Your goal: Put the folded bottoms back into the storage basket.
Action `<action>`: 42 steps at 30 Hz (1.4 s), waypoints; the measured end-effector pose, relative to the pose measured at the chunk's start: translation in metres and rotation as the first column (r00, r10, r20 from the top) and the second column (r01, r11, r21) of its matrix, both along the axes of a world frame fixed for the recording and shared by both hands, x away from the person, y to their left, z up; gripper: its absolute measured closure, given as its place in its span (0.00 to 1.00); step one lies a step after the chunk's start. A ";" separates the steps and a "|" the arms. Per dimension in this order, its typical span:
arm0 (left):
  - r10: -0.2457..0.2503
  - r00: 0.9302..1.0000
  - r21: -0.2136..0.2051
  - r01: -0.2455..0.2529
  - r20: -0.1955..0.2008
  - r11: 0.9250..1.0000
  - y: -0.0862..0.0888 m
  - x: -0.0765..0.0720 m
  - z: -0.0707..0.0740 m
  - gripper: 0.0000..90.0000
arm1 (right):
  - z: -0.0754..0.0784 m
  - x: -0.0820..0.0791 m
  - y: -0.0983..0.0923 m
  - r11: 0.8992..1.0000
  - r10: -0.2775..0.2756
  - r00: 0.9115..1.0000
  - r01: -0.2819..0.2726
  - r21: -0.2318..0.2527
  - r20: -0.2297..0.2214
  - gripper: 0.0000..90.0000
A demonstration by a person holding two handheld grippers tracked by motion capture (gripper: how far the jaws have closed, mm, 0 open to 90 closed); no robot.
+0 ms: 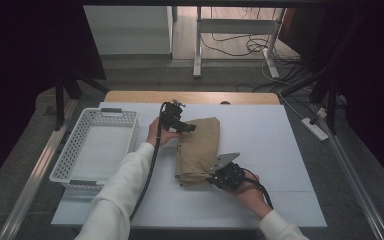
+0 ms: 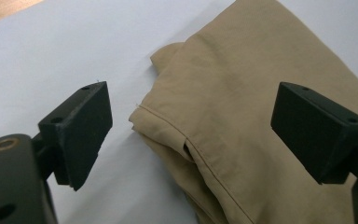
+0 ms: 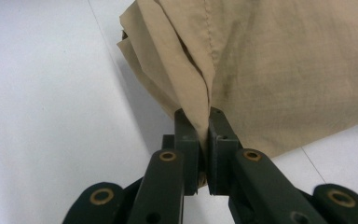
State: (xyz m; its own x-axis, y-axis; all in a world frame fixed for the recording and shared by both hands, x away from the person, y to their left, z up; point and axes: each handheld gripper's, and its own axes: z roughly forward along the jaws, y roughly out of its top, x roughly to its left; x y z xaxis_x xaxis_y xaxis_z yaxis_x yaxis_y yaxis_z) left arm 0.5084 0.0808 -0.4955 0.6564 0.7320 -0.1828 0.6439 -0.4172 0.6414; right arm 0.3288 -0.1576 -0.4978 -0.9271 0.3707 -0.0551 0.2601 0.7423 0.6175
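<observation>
We see a table covered by a white sheet point(image 1: 280, 150), with a strip of bare wood at its far edge. On the left part of the sheet stands a white perforated basket point(image 1: 75, 150). Its floor is bare.

Near the middle of the sheet lies a folded tan cloth point(image 1: 199, 150), a garment with stitched seams; it lies to the right of the basket and does not touch it.

Two arms in white sleeves come in from the bottom of the high view. The left forearm reaches forward and a little to the right, and the left hand point(image 1: 156, 134) holds the left gripper point(image 1: 187, 128) at the far left corner of the cloth. The jaws of this gripper stand wide apart. In the left gripper view, the left gripper point(image 2: 191, 135) hangs above the folded edge of the cloth point(image 2: 242, 121), and we see no contact with it.

The right hand point(image 1: 250, 192) is at the near right of the cloth and holds the right gripper point(image 1: 216, 176), which points to the left. In the right gripper view, the jaws of the right gripper point(image 3: 203, 140) are pressed together on a pinched fold at the corner of the cloth point(image 3: 284, 70), and the fold rises between them.
</observation>
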 end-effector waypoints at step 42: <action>-0.100 0.994 0.014 0.100 -0.043 0.995 -0.016 0.012 -0.031 0.39 | -0.002 0.001 0.001 1.000 0.002 1.000 -0.002 -0.004 -0.006 0.94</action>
State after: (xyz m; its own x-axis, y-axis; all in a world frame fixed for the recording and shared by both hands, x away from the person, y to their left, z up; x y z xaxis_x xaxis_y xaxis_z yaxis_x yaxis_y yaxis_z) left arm 0.5202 0.0644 -0.5264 0.7184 0.6661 -0.2004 0.6246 -0.4908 0.6074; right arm 0.3295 -0.1567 -0.4996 -0.9283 0.3683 -0.0509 0.2622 0.7455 0.6127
